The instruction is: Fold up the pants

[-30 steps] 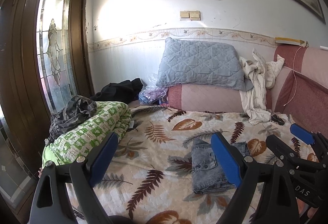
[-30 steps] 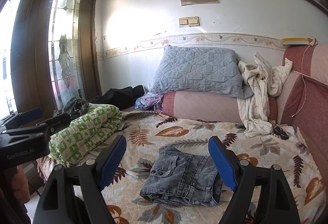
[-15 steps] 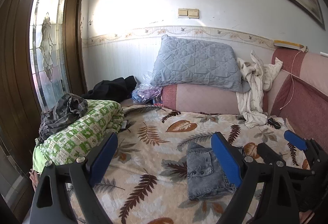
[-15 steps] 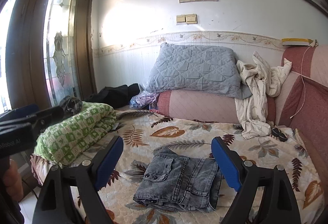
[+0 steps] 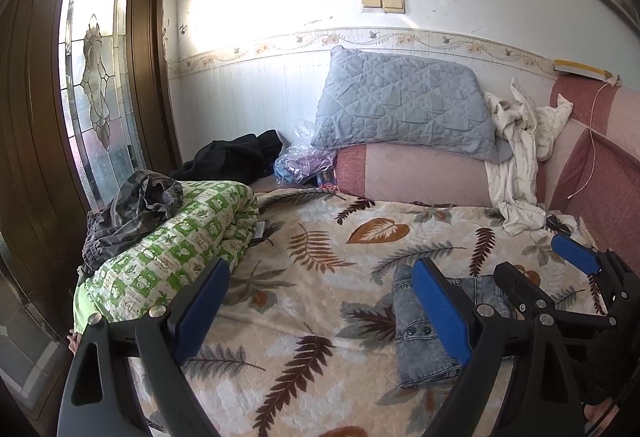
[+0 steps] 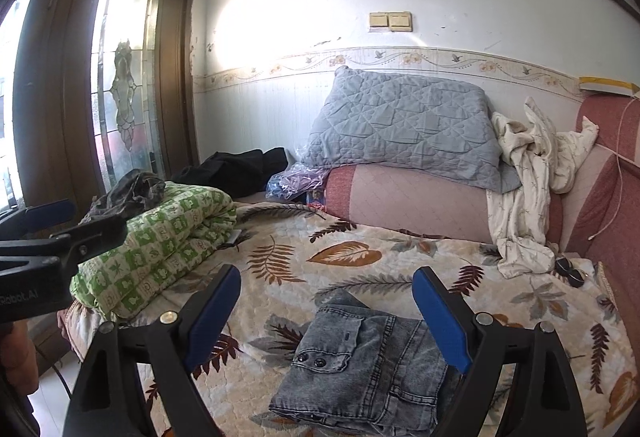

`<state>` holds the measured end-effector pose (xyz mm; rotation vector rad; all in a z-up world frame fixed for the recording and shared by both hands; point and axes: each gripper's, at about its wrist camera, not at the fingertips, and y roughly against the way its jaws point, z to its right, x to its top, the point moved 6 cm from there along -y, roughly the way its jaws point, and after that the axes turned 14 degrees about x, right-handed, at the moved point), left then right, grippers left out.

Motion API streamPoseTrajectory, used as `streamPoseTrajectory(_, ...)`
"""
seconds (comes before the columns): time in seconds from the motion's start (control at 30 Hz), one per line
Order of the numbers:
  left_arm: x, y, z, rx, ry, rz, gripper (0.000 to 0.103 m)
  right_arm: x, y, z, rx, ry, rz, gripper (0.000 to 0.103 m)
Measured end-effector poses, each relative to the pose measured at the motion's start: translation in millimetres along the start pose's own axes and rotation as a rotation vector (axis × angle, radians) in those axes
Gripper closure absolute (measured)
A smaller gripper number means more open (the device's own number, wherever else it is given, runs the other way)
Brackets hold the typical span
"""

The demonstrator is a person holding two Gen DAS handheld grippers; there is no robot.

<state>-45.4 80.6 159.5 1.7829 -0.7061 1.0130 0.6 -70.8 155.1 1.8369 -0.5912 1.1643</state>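
Pants [image 6: 360, 369]: grey denim, lying folded into a compact rectangle on the leaf-print bedspread [image 6: 360, 237], a buttoned pocket facing up.
Right claw [image 6: 326, 317]: hovering above the near edge of the pants, its blue pads [image 6: 442, 321] standing wide apart with nothing pressed between them; the jaws have just been opening a little further.
Left claw [image 5: 320, 305]: spreading wide over bare bedspread, gripping nothing, with the pants lying just behind its right pad [image 5: 440, 311].
Green quilt [image 5: 172, 249]: sitting rolled at the left edge of the bed, a dark camouflage garment [image 5: 132, 213] lying on top.
Blue-grey pillow [image 6: 404, 129]: leaning against the wall on a pink bolster [image 6: 408, 197].
Cream garment [image 6: 524, 193]: hanging crumpled beside the pillow.
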Motion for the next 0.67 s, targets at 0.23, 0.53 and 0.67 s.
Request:
streamPoseTrajectory(0.23, 2.8, 6.6, 9.9, -0.025, 0.000, -0.005, 0.010, 2.2, 7.7, 3.4, 0.002, 0.020, 0.002, 0.013)
streamPoseTrajectory(0.53, 1.0, 7.6, 33.7, -0.077, -0.028, -0.014, 0.010, -5.7, 24.0, 25.2, -0.040, -0.003, -0.001, 0.013)
streamPoseTrajectory(0.67, -6.6, -0.6, 49.9, -0.145, -0.030, -0.054, 0.010, -12.4, 26.7, 40.0, -0.059, -0.022, -0.012, 0.013)
